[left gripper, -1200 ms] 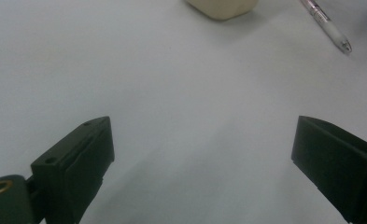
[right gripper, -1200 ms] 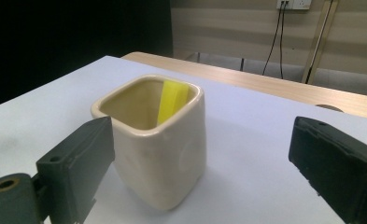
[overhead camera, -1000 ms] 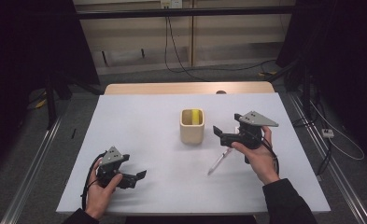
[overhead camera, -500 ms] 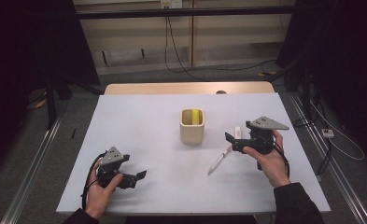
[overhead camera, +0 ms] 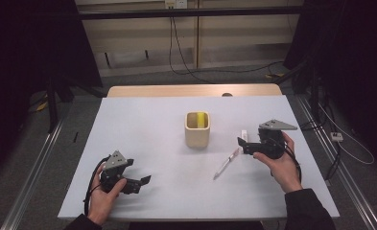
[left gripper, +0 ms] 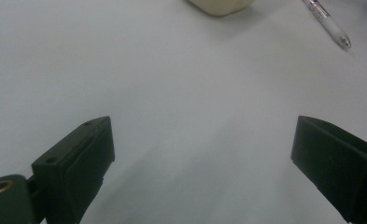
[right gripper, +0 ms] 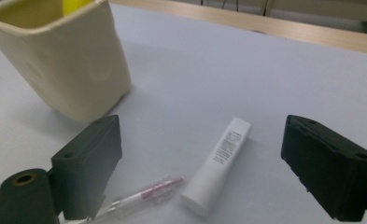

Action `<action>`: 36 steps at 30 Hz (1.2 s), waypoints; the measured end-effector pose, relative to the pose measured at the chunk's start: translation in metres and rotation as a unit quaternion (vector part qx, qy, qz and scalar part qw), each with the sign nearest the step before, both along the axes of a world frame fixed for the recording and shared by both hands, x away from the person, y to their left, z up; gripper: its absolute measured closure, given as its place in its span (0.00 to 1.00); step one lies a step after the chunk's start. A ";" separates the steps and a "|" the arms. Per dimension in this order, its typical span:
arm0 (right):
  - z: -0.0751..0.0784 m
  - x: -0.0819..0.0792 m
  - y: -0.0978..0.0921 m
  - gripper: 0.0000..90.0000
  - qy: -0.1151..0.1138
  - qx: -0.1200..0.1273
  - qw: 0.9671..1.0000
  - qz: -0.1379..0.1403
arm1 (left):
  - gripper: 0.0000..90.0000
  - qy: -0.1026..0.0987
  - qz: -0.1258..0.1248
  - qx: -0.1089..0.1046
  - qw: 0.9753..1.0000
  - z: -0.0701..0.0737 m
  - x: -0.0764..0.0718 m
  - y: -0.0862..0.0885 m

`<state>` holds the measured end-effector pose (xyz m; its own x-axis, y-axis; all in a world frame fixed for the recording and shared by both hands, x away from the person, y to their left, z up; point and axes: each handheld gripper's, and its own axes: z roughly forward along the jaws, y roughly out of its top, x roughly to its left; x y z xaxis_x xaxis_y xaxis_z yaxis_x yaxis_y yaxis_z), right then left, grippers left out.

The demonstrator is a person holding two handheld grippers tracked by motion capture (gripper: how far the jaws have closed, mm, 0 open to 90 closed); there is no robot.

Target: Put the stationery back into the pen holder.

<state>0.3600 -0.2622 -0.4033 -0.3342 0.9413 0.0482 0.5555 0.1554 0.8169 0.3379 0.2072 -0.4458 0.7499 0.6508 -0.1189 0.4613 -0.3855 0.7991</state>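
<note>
**Right tool hovering released over white tube beside cup**

I am holding the right tool [overhead camera: 246, 143] with jaws spread wide and nothing gripped, just right of the cream cup [overhead camera: 197, 129]. A white tube [right gripper: 217, 165] is lying flat on the bench [overhead camera: 143, 129] between those jaws, right of the cup. A clear pen [overhead camera: 226, 163] is resting just beside the tube, nearer me. A yellow item [overhead camera: 202, 119] is standing inside the cup. My left tool [overhead camera: 143, 181] is sitting released, well left of the cup.
</note>
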 end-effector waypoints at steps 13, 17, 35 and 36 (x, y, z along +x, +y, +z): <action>-0.002 0.019 0.005 0.21 0.116 -0.026 0.993 -0.019 | 0.07 -0.004 0.006 -0.001 1.000 0.001 0.000 0.001; -0.006 0.024 0.007 0.24 0.145 -0.043 0.988 -0.021 | 0.07 -0.002 0.007 -0.003 1.000 0.001 0.000 0.001; -0.015 0.036 0.015 0.50 0.207 -0.057 0.975 -0.061 | 0.07 -0.004 0.005 -0.003 1.000 0.001 0.000 0.002; -0.016 0.037 0.015 0.52 0.210 -0.059 0.974 -0.064 | 0.07 -0.004 0.005 -0.002 1.000 0.001 0.000 0.001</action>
